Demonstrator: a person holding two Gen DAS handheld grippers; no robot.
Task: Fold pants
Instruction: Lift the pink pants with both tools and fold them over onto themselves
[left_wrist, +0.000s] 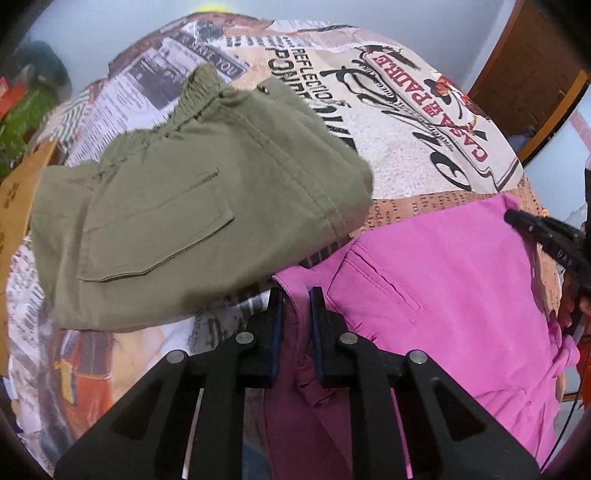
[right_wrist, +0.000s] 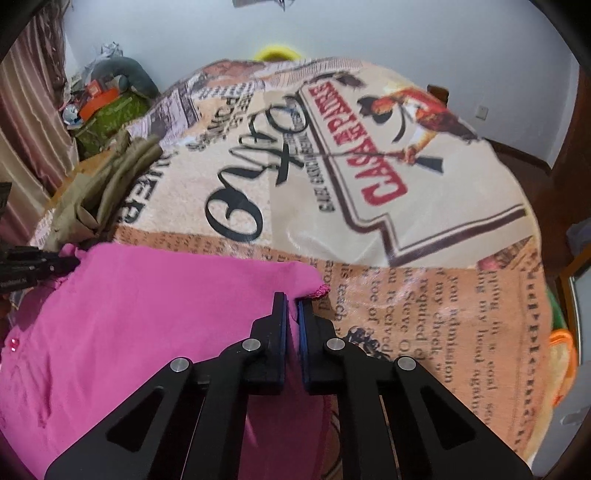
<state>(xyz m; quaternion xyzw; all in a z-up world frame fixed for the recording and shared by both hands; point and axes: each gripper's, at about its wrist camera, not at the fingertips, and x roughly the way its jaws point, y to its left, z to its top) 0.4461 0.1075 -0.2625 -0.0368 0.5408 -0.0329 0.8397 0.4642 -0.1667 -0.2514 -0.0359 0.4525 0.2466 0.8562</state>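
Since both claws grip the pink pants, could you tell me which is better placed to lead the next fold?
Probably right: the right claw pinches the pink pants at a free corner beside open blanket; the left claw is crowded by the folded olive pants.

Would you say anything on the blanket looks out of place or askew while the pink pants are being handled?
Nothing looks damaged or spilled. The olive pants lie folded on the printed blanket, though loosely, with layers splayed at one end. The pink pants are pinched at two edges by the left gripper and right gripper.
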